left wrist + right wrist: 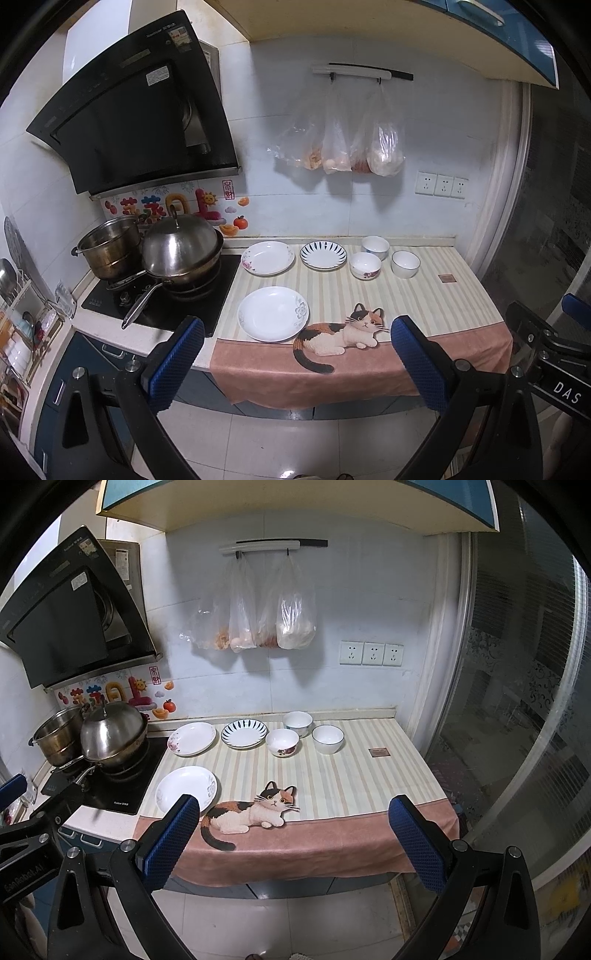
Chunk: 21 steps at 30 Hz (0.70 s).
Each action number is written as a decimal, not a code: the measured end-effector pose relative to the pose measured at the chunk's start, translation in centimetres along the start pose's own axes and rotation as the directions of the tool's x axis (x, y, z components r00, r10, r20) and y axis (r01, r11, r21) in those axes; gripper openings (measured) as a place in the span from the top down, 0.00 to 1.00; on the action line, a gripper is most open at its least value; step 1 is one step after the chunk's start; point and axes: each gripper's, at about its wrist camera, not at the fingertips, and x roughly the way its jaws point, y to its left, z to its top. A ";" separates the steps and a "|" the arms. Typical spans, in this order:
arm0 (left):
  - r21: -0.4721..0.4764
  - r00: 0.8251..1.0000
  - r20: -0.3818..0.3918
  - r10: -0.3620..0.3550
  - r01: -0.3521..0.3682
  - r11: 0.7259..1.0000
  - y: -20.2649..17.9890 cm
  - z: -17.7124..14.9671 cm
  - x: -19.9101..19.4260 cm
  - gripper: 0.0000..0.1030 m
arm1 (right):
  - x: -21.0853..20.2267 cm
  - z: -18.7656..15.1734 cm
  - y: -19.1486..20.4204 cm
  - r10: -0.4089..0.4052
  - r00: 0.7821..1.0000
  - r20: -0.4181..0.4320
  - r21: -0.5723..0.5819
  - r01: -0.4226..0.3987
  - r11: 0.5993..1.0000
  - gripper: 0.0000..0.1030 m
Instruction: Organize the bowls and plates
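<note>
Plates (273, 313) x3 & bowls (365, 264) x3 sit apart on striped cloth (351, 775) over worktop, right of hob (166, 299). Left gripper (297, 360) & right gripper (293, 840) hang off worktop edge, fingers wide apart, empty.

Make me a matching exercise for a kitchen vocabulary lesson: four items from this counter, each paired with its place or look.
Things:
1. blue-striped plate
2. plain white plate
3. flowered bowl
4. lidded pan

Descriptions:
A. on the stove
B. nearest the counter's front edge
C. back row, between a floral plate and the bowls
D. pattern on its outer side

Pairs: 1-C, 2-B, 3-D, 4-A
</note>
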 end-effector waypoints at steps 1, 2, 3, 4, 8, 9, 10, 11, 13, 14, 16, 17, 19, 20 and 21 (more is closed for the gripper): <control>0.001 1.000 0.001 0.001 -0.001 1.000 -0.1 -0.1 0.1 0.00 | -0.1 0.1 0.0 0.000 1.000 0.000 0.001 0.000 1.000 0.00; 0.002 1.000 0.001 0.002 -0.002 1.000 -0.1 0.1 0.1 0.00 | -0.1 0.2 0.2 0.000 1.000 0.000 0.000 0.000 1.000 0.00; 0.002 1.000 0.002 0.002 -0.002 1.000 0.0 0.2 0.0 0.00 | -0.1 0.2 0.0 0.000 1.000 0.000 0.000 0.000 1.000 0.00; 0.002 1.000 0.002 0.002 -0.002 1.000 -0.1 0.2 0.1 0.00 | -0.1 0.2 0.0 0.000 1.000 0.000 0.001 0.000 1.000 0.00; 0.004 1.000 0.004 0.004 -0.004 1.000 0.0 0.5 0.1 0.00 | -0.1 0.1 0.1 -0.001 1.000 0.002 0.002 0.001 1.000 0.00; 0.005 1.000 0.005 0.003 -0.003 1.000 0.1 0.6 0.1 0.00 | -0.2 0.3 0.2 -0.001 1.000 0.003 0.003 0.001 1.000 0.00; 0.005 1.000 0.006 0.003 -0.003 1.000 0.2 0.7 0.2 0.00 | -0.4 0.4 0.1 -0.001 1.000 0.004 0.006 0.001 1.000 0.00; 0.006 1.000 0.007 0.002 -0.002 1.000 0.3 0.7 0.3 0.00 | -0.4 0.6 0.3 -0.002 1.000 0.005 0.009 0.002 1.000 0.00; 0.007 1.000 0.007 0.000 0.000 1.000 0.4 0.7 0.5 0.00 | -0.2 0.7 0.3 -0.003 1.000 0.006 0.015 0.003 1.000 0.00; 0.008 1.000 0.005 -0.002 0.002 1.000 0.5 0.8 0.7 0.00 | 0.0 0.9 0.4 -0.005 1.000 0.006 0.021 0.005 1.000 0.00; 0.005 1.000 0.007 -0.012 0.012 1.000 0.7 0.9 1.1 0.00 | 0.4 0.9 0.4 -0.007 1.000 0.004 0.036 0.007 0.999 0.00; 0.005 1.000 0.014 -0.021 0.021 1.000 1.0 1.0 1.5 0.00 | 0.8 1.0 0.4 -0.006 1.000 0.006 0.051 0.006 0.999 0.00; 0.001 1.000 0.014 -0.021 0.021 1.000 1.8 1.2 2.9 0.00 | 1.6 0.8 0.4 0.017 1.000 0.018 0.086 -0.018 0.996 0.00; -0.006 1.000 0.012 -0.019 0.019 1.000 2.4 1.2 3.9 0.00 | 2.5 0.7 0.5 0.041 0.999 0.029 0.100 -0.043 0.994 0.00; -0.011 1.000 0.001 -0.013 0.014 1.000 3.0 1.2 4.8 0.00 | 3.4 0.5 0.9 0.056 0.998 0.027 0.103 -0.059 0.993 0.00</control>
